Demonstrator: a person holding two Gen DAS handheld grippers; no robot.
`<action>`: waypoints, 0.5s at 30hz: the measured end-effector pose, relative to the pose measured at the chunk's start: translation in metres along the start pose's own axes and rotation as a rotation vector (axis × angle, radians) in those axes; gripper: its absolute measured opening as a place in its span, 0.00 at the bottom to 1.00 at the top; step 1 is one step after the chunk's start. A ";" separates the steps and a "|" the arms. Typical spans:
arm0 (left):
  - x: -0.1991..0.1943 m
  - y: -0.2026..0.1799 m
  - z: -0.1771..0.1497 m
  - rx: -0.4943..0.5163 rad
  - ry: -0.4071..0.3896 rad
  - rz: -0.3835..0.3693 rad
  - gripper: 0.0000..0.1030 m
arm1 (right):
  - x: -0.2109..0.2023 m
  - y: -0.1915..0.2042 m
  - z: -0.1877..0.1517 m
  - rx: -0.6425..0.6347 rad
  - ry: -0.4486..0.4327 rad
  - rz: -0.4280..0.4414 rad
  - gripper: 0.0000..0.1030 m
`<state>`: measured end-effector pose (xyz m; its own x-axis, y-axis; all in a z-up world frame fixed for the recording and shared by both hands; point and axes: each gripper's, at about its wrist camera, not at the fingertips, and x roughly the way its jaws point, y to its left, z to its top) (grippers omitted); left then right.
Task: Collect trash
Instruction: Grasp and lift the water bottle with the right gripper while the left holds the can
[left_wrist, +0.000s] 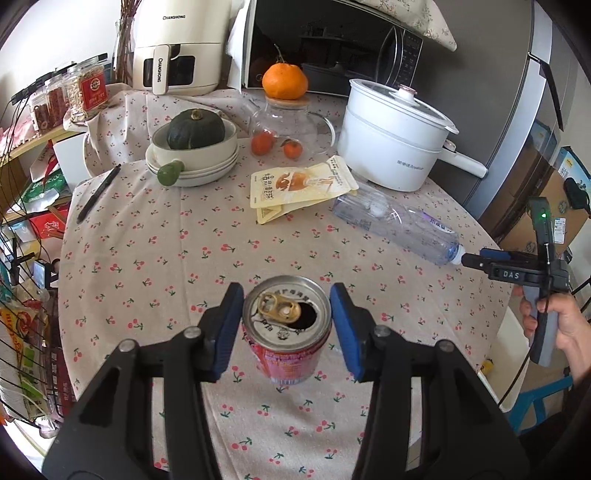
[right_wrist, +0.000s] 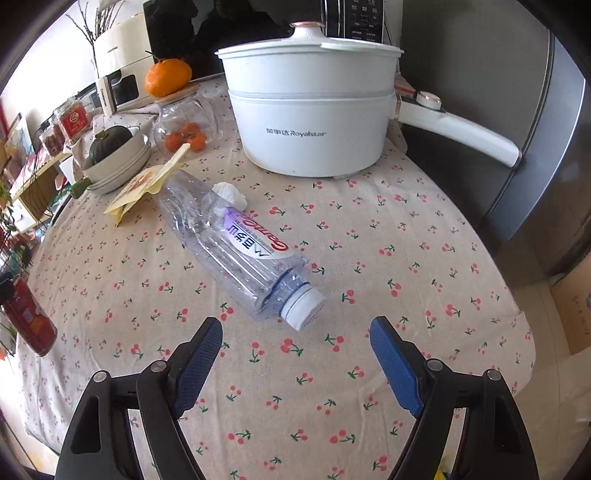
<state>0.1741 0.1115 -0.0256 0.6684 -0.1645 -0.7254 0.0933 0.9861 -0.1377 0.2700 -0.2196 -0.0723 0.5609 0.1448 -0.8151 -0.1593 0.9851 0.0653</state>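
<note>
Red, the opened can (left_wrist: 287, 328) stands between the left gripper's (left_wrist: 287, 325) spread blue pads (left_wrist: 229, 325), seemingly untouched. Ahead of the wide-open right gripper (right_wrist: 295, 354) lies a clear bottle (right_wrist: 236, 251), cap nearest. Crumpled tissue (right_wrist: 231, 194) hides partly behind it, yellow pouches (left_wrist: 299, 186) beside, white pot (right_wrist: 314, 110) beyond.

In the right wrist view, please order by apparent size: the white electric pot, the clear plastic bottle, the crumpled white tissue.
1. White electric pot, largest.
2. Clear plastic bottle, though nearer the camera.
3. Crumpled white tissue, clearly smallest.
</note>
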 end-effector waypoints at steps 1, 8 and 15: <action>-0.002 -0.002 0.000 0.002 -0.001 -0.005 0.49 | 0.003 -0.005 -0.001 0.015 0.003 0.022 0.71; -0.001 -0.009 -0.002 -0.006 0.022 -0.026 0.49 | 0.023 -0.006 0.001 -0.093 0.014 -0.022 0.57; 0.004 -0.013 -0.004 -0.001 0.037 -0.025 0.49 | 0.029 0.016 0.002 -0.282 -0.024 -0.070 0.44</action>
<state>0.1724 0.0981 -0.0299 0.6381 -0.1901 -0.7461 0.1087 0.9816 -0.1572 0.2851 -0.1996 -0.0940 0.5967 0.0827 -0.7982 -0.3374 0.9283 -0.1561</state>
